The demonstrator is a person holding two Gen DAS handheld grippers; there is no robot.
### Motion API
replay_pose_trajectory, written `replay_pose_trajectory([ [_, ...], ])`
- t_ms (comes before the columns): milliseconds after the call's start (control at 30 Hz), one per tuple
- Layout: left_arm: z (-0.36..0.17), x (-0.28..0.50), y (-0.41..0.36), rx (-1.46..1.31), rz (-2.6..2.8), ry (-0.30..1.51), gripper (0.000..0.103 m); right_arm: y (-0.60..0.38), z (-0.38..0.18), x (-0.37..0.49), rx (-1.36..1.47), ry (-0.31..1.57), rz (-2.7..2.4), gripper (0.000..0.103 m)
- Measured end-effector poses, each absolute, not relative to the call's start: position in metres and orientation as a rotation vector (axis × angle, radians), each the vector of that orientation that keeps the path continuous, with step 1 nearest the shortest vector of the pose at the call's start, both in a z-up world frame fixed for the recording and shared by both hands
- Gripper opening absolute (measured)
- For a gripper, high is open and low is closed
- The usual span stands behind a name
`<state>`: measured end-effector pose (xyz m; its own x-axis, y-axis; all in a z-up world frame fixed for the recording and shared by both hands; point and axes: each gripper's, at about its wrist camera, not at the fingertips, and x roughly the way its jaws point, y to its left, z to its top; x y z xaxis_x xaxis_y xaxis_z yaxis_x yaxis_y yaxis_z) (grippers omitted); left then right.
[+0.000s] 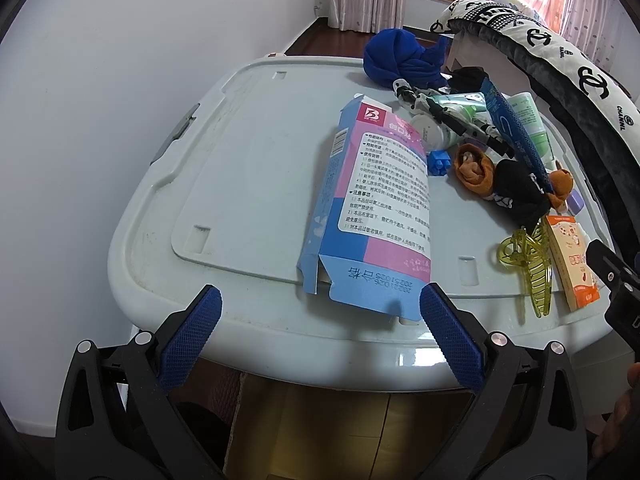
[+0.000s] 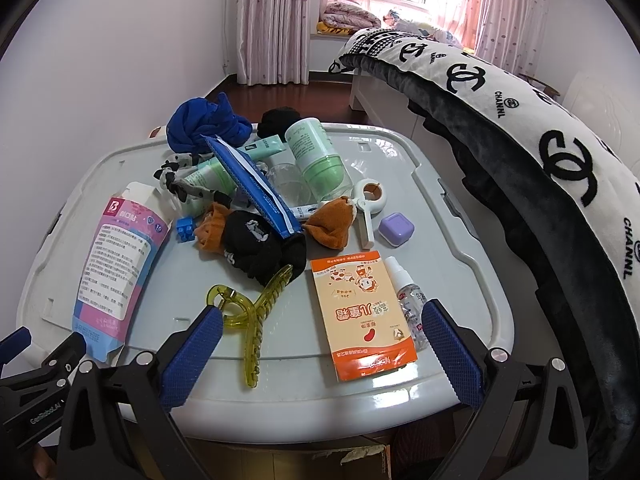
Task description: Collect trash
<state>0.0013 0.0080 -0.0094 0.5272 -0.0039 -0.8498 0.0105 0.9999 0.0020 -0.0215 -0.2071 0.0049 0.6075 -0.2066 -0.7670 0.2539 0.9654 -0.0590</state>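
Blue-pink carton (image 1: 372, 208) lengthwise toward camera

Count on bin lid (image 2: 400, 152): 2 cartons (blue-pink (image 2: 116, 268), orange (image 2: 360, 312)); 1 yellow hair claw (image 2: 252, 320); 1 spray bottle (image 2: 410, 308); 1 purple case (image 2: 396, 229); 1 white clip (image 2: 370, 200); 1 blue brick (image 2: 185, 229).

Spray bottle (image 2: 412, 312) half-hidden behind orange packet (image 2: 362, 314); blue-pink box (image 1: 372, 208) small print unreadable; black sock (image 2: 260, 254) partly under blue pouch (image 2: 256, 188).

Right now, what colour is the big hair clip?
Translucent yellow-green hair clip, clearest in the right wrist view.
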Motion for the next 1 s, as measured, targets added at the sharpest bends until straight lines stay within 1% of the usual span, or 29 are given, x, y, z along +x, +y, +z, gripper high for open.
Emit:
replay_pose_trajectory([
  [767,-0.006,0.000,0.007,0.004,-0.011,1.009,0.097,-0.220,-0.005,-0.021,0.067,0.913,-0.265,0.098],
  [1000,-0.009,0.001,0.012,0.003,-0.017,1.024,0.097,-0.229,-0.022,-0.018,0.181,0.977,-0.188,0.098],
])
